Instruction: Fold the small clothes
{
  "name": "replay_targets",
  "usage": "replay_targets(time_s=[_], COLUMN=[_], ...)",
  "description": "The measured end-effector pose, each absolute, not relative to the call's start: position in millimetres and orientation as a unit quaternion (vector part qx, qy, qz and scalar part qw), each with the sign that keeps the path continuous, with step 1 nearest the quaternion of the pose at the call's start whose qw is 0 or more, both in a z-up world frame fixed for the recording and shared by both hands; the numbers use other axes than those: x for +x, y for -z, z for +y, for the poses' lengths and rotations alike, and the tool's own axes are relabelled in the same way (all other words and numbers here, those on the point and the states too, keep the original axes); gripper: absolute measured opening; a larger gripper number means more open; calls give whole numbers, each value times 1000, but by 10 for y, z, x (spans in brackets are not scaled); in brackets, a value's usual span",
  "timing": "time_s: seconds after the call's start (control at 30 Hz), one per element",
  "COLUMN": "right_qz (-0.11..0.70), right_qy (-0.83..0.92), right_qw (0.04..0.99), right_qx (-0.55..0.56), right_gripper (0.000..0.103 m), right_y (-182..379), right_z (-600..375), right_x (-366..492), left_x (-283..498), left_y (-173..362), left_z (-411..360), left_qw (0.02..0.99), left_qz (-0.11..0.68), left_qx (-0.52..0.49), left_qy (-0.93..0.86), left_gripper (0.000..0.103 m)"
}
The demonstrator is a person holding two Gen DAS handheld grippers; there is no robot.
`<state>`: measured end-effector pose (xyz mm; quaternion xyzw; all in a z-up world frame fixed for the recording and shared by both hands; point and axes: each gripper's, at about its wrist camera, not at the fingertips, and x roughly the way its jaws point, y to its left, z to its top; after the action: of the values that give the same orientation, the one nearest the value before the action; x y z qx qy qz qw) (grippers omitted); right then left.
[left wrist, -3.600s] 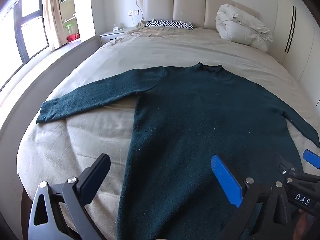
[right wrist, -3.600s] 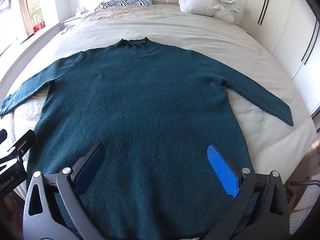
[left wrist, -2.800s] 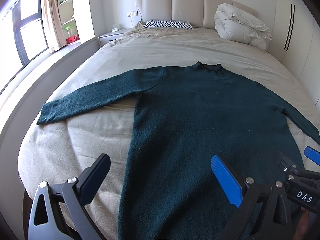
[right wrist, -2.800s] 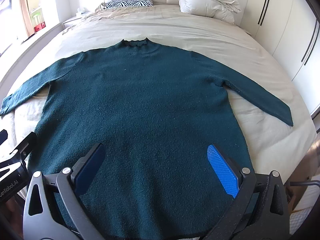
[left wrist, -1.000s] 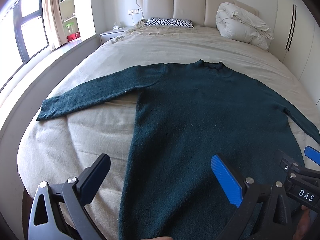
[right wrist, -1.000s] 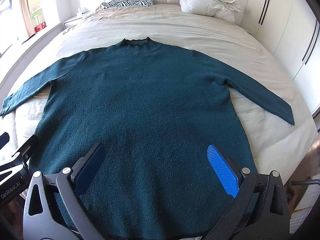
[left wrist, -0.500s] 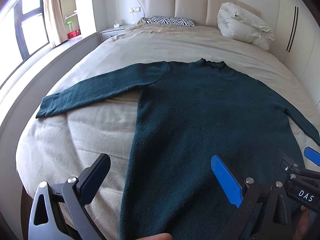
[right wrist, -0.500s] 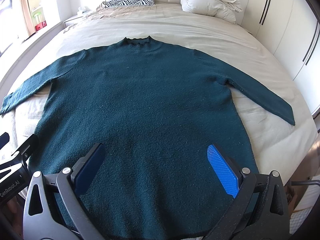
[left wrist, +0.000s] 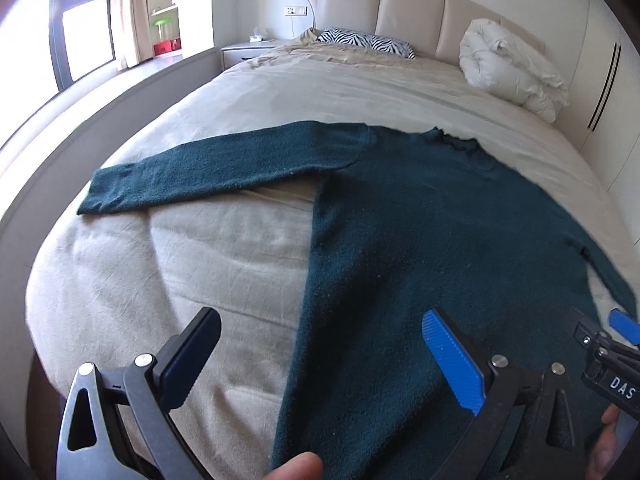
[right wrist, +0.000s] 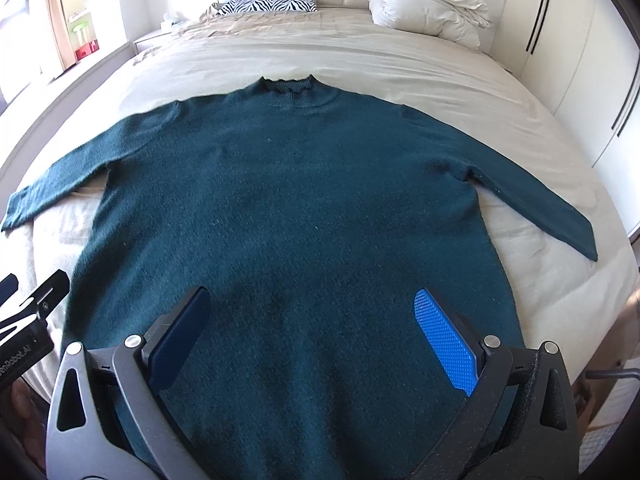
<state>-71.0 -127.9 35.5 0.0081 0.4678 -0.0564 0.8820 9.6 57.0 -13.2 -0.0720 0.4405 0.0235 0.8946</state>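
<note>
Sweater [right wrist: 296,216] lay flat on bed [right wrist: 400,60], sleeves spread, ready for folding | left gripper [left wrist: 320,360] jaws apart above hem, empty | right gripper [right wrist: 316,340] jaws apart, empty, poised likewise

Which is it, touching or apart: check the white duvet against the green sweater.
Apart. The right wrist view shows the duvet bundled by the headboard, with bare beige sheet between it and the sweater.

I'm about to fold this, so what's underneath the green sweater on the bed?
The sweater lies flat on the beige bedsheet, which shows all around it and between sleeves and body. No lumps suggest anything beneath, but the covered area itself cannot be seen.
</note>
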Motion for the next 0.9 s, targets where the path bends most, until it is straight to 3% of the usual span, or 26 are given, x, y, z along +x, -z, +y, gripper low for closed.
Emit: replay_targets(time_s=[0.37, 0.47, 0.57, 0.9], right_qz=[385, 369, 370, 384], right_qy=[-39, -60, -78, -133], right_qw=[914, 917, 914, 890], right_qx=[122, 141, 145, 207], right_gripper=[103, 103, 103, 99], right_y=[-786, -888, -946, -876], right_z=[-1365, -1315, -1222, -1069], right_x=[-540, -435, -315, -54], left_x=[273, 284, 169, 500], left_y=[-111, 61, 295, 994], left_z=[2025, 2361, 2926, 3689], left_qw=[917, 890, 849, 750], left_qz=[318, 341, 281, 223], left_qx=[-237, -298, -445, -616], left_qy=[-32, -49, -50, -89], left_gripper=[103, 103, 103, 103])
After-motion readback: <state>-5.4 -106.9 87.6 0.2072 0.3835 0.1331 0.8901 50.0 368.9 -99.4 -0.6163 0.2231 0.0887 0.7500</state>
